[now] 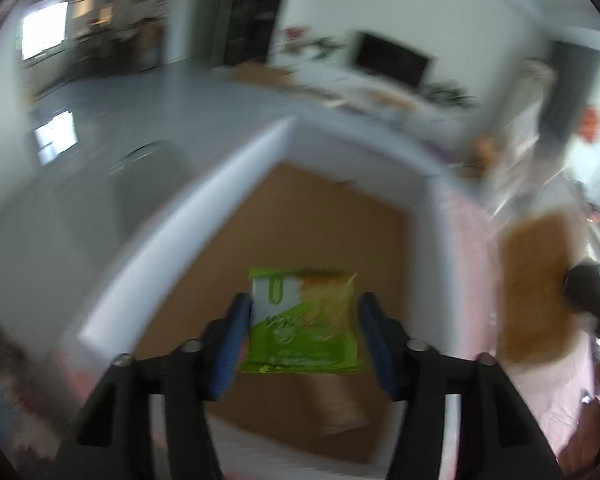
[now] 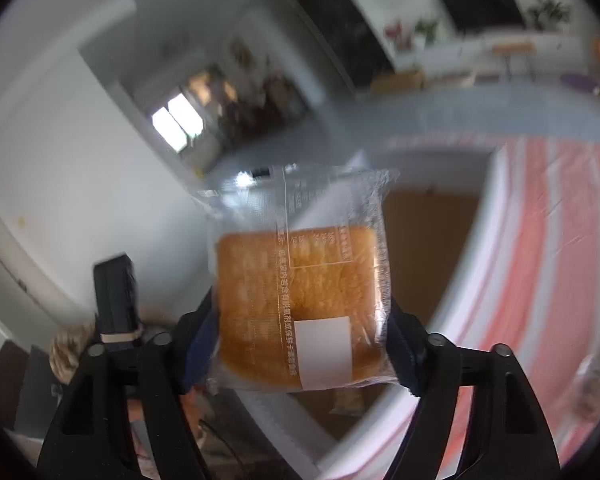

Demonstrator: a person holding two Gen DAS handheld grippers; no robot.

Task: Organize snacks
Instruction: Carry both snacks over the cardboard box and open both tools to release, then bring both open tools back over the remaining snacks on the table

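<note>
Left gripper (image 1: 304,320) stands spread around green snack packet (image 1: 304,320), apparently released above the box (image 1: 188,216). Right gripper (image 2: 302,344) pinches wrapped cake (image 2: 300,304) nearby.

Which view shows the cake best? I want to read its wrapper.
The right wrist view: the cake fills the centre, print and white label sharp. The left wrist view shows it only blurred at the right edge.

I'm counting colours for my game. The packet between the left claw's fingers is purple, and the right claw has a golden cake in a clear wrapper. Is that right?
Not quite. The packet at the left claw is green, not purple, as the left wrist view shows. The right claw does have a golden cake in a clear wrapper.
</note>
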